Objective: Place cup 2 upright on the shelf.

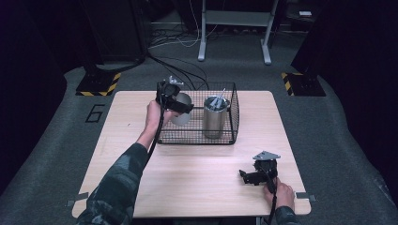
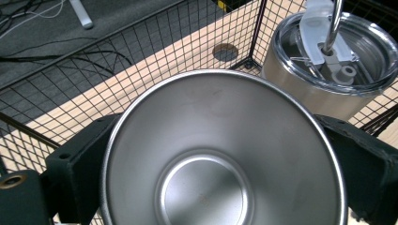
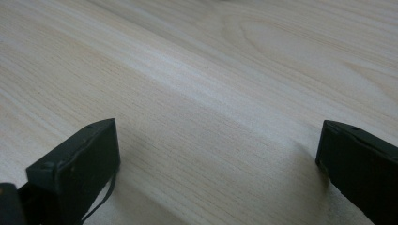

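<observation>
In the high view, the left gripper [image 1: 180,104] was seen raised over the left part of a black wire basket [image 1: 230,136] that stood on the far half of a wooden table [image 1: 197,183]. A steel cup [image 1: 181,115] was held between its jaws, tipped on its side, with the cup's body lying inside the basket's left half and just beside the near-left wall. A lidded steel tumbler [image 1: 214,119] stood upright in the basket, to the right of the cup and a little apart from it. The right gripper [image 1: 248,176] was seen low over the near right corner of the table, well apart from the basket, with nothing between its jaws.

In the left gripper view, the cup [image 2: 220,154] was seen clamped from both sides by the black jaws, which pressed against its outer wall at left and right. Its open mouth was turned toward the camera, so that the shiny inside and round bottom were shown. The tumbler [image 2: 305,89] was seen beyond the cup at the upper right, its clear lid on, close to the cup's rim; whether the two touched could not be told. The basket's mesh [image 2: 141,61] was seen behind and around both.

In the right gripper view, the jaws were seen spread wide apart over bare table wood [image 3: 211,93], and nothing was held.
</observation>
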`<control>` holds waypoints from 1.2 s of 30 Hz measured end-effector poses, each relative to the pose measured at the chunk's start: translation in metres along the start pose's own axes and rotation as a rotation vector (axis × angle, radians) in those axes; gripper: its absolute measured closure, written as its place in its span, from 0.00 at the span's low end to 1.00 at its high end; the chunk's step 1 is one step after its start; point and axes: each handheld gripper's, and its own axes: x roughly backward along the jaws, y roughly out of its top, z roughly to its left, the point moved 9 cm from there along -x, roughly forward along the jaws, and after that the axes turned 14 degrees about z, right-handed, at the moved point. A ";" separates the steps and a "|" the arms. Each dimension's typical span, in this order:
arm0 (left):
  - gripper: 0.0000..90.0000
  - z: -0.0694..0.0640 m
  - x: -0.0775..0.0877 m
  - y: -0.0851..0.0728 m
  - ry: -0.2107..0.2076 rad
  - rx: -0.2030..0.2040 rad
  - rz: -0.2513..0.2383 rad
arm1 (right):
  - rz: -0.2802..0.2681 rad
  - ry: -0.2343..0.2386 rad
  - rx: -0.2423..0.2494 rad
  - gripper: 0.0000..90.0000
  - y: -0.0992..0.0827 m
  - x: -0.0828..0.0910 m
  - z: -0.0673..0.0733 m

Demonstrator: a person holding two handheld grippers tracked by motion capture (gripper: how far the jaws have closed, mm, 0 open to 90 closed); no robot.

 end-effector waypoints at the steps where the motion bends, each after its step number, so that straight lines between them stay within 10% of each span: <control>1: 0.07 0.000 -0.002 0.000 0.001 0.000 -0.001 | 0.001 0.001 0.000 0.00 0.000 0.000 0.000; 36: 0.07 -0.006 -0.054 -0.016 -0.023 0.041 0.088 | 0.004 0.002 0.010 0.00 -0.001 0.000 0.000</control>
